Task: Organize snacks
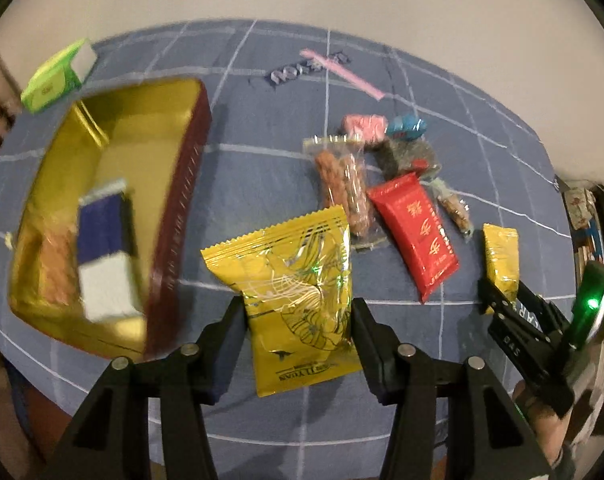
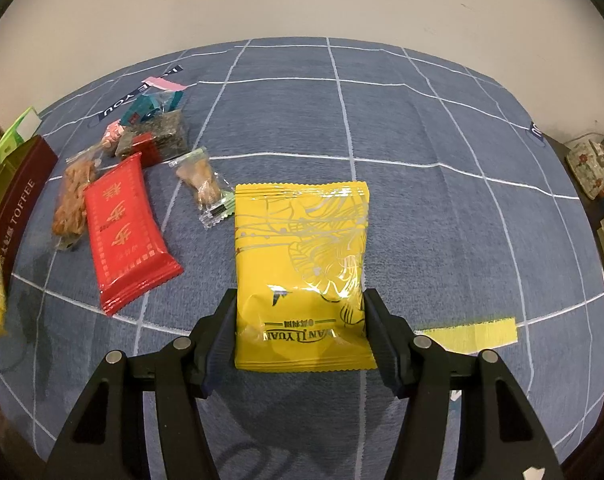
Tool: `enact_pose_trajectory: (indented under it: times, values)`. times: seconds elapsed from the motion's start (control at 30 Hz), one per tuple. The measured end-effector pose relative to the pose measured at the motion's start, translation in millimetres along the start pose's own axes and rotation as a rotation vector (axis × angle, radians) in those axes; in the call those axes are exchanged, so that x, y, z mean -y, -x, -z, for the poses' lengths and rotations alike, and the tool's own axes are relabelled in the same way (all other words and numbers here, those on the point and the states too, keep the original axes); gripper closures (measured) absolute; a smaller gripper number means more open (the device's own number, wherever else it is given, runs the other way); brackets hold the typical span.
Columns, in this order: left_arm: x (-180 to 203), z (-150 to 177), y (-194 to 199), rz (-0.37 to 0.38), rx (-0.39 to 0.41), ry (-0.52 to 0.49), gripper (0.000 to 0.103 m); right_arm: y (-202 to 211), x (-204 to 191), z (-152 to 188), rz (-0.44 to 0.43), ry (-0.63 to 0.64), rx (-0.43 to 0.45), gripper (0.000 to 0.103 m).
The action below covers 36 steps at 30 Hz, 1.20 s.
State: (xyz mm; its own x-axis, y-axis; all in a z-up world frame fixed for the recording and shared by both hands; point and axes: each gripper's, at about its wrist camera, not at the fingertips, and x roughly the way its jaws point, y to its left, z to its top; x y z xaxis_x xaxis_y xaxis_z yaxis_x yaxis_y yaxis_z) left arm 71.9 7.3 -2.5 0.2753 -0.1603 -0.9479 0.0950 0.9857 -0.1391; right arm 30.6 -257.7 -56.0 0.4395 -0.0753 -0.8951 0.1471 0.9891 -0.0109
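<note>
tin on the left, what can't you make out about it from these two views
- Left wrist view: motion blur smears the tin; the blue and white pack and orange snack inside stay unidentifiable, the side lettering unreadable.
- Right wrist view: the left edge cuts the tin off; its inside is hidden, only "TOFFEE" reads.

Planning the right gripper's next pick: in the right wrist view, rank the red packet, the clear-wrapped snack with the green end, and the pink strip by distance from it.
From the right gripper:
1. Red packet, left.
2. Clear-wrapped snack, left of centre, slightly farther.
3. Pink strip, far left on the cloth.
</note>
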Motion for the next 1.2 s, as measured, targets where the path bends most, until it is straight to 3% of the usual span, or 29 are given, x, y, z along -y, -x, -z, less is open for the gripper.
enact_pose_trajectory:
  times: [0.17,0.37,0.7,0.93,1.2]
  values:
    - [-30,-17,35,-0.06,0.083,-0.022,0.05,0,-1,-1,0.009,-0.014,-0.002,0.046]
    - [-88,-28,53,-0.138,0.113,0.032,0.05,-1,-1,-1,0.014,-0.022,-0.009,0.046]
    - [-165,-31,21,-0.275,0.006,0.042,0.05,-1,-2,-2,0.025,-0.043,-0.02,0.046]
    - [-180,-27,-5,-0.314,-0.062,0.0,0.05,-2,-3,-3,0.035,-0.056,-0.031,0.046]
    - [-175,-23,-14,-0.336,-0.073,-0.082,0.05,-2,-3,-3,0.043,-0.064,-0.041,0.046]
